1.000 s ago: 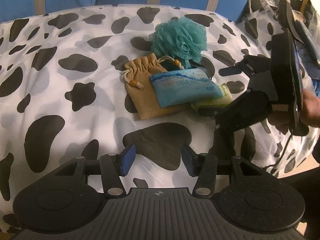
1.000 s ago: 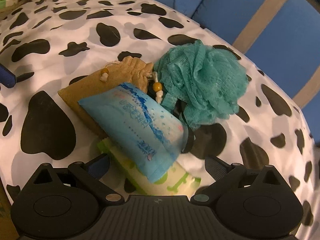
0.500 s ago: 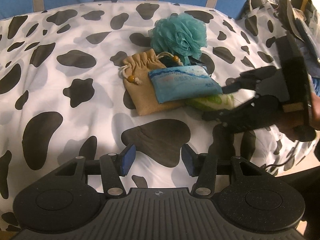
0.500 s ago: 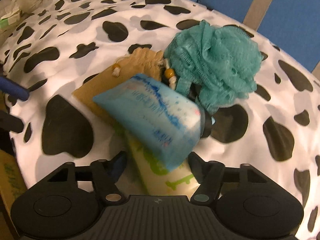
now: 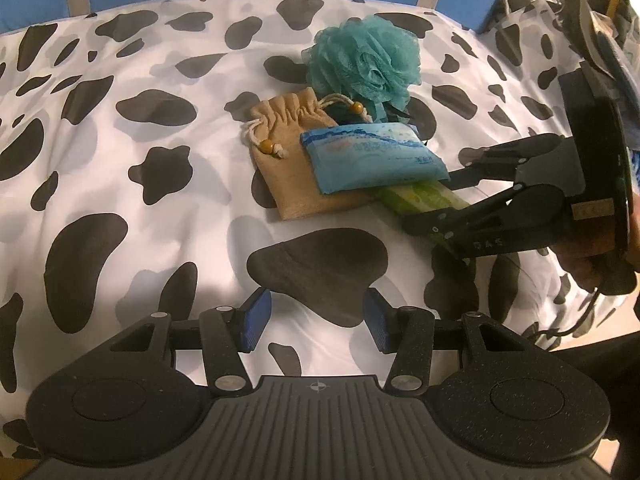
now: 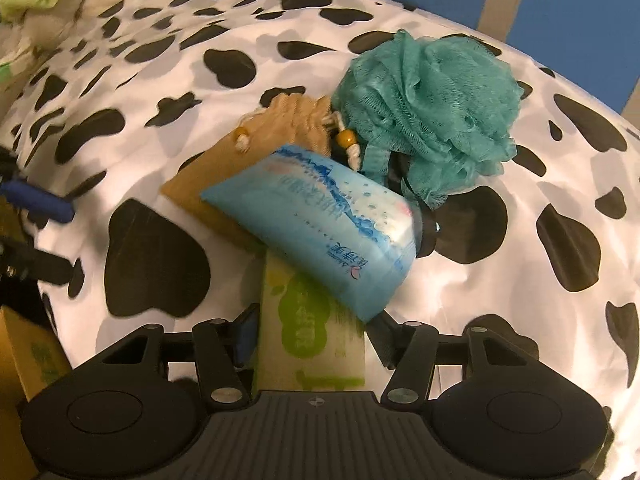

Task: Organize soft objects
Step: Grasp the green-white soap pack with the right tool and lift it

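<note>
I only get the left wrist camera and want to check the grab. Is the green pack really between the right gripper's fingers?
Observer: Yes. In the right wrist view the green pack sits between the fingers of the right gripper. Its jaws have just been closing, but I cannot tell whether both pads press yet.
Operator: Is the blue pack clear of it?
Observer: No. The blue pack lies across the green pack's far end, with its near corner down by one finger.
Operator: Anything beside that gripper?
Observer: A cardboard box shows at that view's lower left, past the edge of the spotted cloth.
</note>
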A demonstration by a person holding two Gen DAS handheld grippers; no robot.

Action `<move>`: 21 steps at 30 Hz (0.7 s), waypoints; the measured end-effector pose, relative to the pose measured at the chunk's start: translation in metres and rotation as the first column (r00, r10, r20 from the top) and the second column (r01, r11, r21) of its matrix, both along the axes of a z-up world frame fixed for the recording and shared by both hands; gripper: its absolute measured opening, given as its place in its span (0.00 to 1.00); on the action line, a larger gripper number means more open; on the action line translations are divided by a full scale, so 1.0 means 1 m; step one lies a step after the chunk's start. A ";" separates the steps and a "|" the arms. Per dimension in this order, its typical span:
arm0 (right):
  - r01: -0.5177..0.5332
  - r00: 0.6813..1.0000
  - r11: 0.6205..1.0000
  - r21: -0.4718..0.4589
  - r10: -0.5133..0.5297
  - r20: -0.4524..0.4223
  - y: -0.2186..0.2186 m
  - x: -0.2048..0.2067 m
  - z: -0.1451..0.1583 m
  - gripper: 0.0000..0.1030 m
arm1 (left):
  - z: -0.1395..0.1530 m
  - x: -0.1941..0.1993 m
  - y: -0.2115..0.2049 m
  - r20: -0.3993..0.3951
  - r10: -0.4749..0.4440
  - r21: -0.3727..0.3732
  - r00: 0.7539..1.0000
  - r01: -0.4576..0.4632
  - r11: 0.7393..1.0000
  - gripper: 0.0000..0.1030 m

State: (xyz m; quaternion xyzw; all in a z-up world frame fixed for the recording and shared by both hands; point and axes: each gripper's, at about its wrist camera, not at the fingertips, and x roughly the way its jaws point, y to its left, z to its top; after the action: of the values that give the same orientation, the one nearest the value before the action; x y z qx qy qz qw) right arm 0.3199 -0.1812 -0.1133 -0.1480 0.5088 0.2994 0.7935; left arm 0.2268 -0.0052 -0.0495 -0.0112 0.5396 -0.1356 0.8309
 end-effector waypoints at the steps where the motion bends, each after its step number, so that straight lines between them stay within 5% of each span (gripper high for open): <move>1: 0.001 1.000 1.000 -0.005 -0.001 0.002 0.001 -0.001 0.000 0.54 | 0.000 0.001 0.000 -0.001 0.001 0.000 1.000 -0.001 1.000 0.48; 17: -0.006 0.999 0.999 -0.041 0.004 -0.041 -0.007 -0.036 0.010 0.49 | -0.002 0.004 -0.013 0.056 -0.014 0.004 0.998 0.014 1.000 0.48; 21: -0.010 1.000 0.998 -0.061 0.009 -0.017 -0.011 -0.051 0.019 0.49 | -0.001 0.004 -0.021 0.098 -0.042 0.070 0.994 0.036 0.997 0.48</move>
State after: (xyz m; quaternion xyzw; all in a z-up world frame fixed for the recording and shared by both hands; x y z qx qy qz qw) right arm 0.2687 -0.1924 -0.0943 -0.1721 0.5235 0.2886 0.7830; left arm 0.2304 -0.0265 -0.0506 0.0346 0.5018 -0.1336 0.8539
